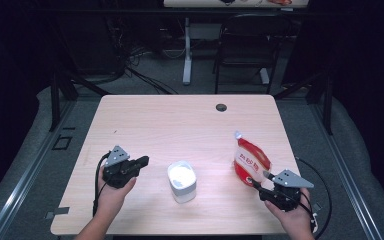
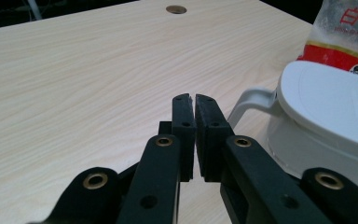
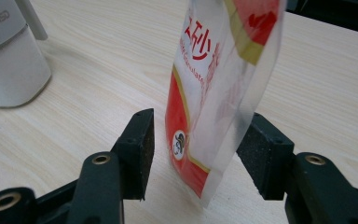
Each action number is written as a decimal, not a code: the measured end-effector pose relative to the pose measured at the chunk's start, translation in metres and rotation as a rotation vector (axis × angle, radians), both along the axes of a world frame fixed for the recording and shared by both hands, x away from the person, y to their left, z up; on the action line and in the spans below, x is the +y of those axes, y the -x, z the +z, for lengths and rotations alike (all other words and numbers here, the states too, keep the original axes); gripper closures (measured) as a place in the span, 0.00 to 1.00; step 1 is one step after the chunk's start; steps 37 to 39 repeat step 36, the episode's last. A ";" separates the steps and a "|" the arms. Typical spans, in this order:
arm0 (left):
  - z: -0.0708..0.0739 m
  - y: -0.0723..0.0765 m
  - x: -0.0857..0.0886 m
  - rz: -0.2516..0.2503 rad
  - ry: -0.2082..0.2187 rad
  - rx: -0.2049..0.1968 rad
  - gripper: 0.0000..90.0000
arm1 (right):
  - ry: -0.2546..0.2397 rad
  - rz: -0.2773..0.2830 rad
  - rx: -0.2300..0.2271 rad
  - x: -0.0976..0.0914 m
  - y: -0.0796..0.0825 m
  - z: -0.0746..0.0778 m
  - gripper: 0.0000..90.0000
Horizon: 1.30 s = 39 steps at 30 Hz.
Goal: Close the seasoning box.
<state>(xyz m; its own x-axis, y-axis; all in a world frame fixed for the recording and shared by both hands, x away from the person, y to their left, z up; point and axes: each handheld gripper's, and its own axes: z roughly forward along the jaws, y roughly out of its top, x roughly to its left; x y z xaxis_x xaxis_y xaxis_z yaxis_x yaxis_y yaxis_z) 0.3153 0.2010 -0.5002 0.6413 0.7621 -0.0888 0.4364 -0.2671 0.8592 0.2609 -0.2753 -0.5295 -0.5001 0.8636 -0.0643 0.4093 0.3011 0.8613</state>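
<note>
Sugar pouch, red and white with a clear upper part, is seen standing upright near the right edge of the tabletop, toward the front right corner. In the right gripper view the pouch is placed between the two black jaws of the right gripper, which are held apart; a gap is visible at the left pad, while contact at the right pad cannot be told. A white lidded container with a handle is set near the front edge, about the middle. Just beside its handle the left gripper is held, its jaws almost closed with a thin slit and nothing between them.
</note>
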 end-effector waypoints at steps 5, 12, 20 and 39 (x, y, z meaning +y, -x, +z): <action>-0.008 0.008 0.011 -0.006 0.000 0.020 0.97 | -0.003 0.003 0.008 -0.002 -0.001 -0.001 0.53; -0.024 0.018 0.020 -0.007 -0.007 0.041 0.95 | 0.002 -0.001 0.013 -0.002 -0.001 -0.002 0.53; -0.037 0.015 0.024 0.019 -0.024 0.052 0.83 | -0.002 -0.001 0.021 -0.001 -0.002 -0.004 0.52; -0.053 0.012 0.014 0.011 -0.022 0.061 0.53 | 0.018 0.012 0.036 -0.003 -0.004 -0.008 0.50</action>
